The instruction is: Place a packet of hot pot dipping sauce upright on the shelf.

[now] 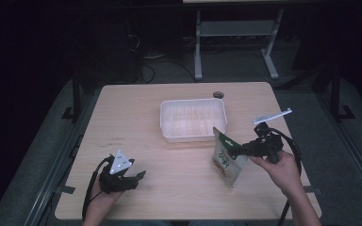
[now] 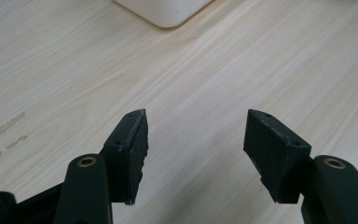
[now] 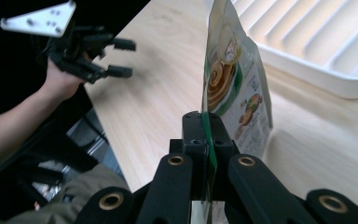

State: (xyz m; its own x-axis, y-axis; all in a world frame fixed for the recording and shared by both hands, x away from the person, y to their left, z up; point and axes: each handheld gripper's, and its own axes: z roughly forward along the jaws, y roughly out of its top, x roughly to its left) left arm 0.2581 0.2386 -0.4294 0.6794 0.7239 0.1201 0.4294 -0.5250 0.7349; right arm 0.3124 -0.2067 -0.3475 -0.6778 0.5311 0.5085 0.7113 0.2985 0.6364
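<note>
A green and white snack pouch [image 1: 226, 162] with a food picture hangs tilted just above the wooden table, right of centre. My right gripper [image 1: 234, 151] is shut on the pouch's top edge, and in the right gripper view its jaws [image 3: 206, 126] pinch the green seam of the pouch [image 3: 228, 74]. My left gripper [image 1: 139, 179] rests low near the front left of the table, open, with nothing between its fingers. In the left gripper view its jaws [image 2: 196, 135] stand apart over bare wood. The right gripper view also catches the left gripper [image 3: 121, 58] farther off.
An empty white ribbed tray [image 1: 193, 137] sits at the table's middle, just behind the pouch; its corner [image 2: 168, 11] and its rim [image 3: 317, 74] are seen from the gripper views. A round cable hole [image 1: 218, 94] lies at the far edge. The table [image 1: 169, 193] ends close to both hands.
</note>
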